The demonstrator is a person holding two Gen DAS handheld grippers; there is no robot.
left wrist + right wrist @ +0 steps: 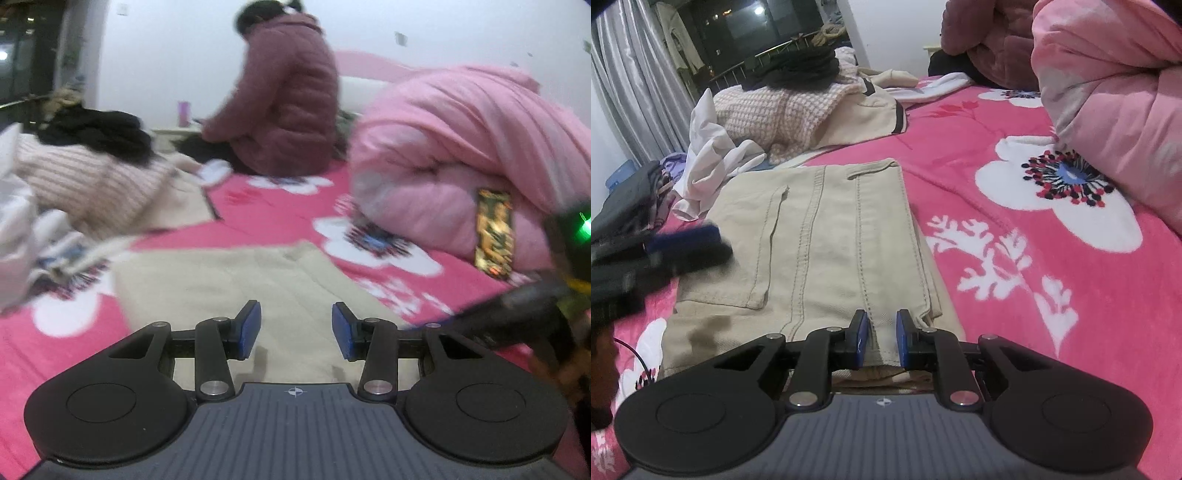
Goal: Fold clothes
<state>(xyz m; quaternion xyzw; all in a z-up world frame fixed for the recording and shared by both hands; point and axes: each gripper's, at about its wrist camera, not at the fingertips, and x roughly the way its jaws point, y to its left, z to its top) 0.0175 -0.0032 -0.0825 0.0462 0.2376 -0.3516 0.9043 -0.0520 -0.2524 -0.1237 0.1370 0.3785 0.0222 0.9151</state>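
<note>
Folded beige trousers (pixel 827 229) lie flat on the pink flowered bedspread (pixel 1015 258). My right gripper (pixel 881 338) sits at their near edge, its blue pads narrowly apart and pinching a ridge of the beige cloth. In the left wrist view the same trousers (pixel 258 280) lie under my left gripper (pixel 296 328), which hovers open with nothing between its fingers. The left gripper shows as a dark blur (pixel 683 240) at the trousers' left side in the right wrist view. The right gripper's body (pixel 517 314) is a blur at the right of the left wrist view.
A heap of unfolded clothes (pixel 783 114) with a white garment (pixel 713 158) lies to the left. A bundled pink quilt (pixel 461 147) fills the right. A person in a mauve padded coat (pixel 288 103) sits at the far end of the bed.
</note>
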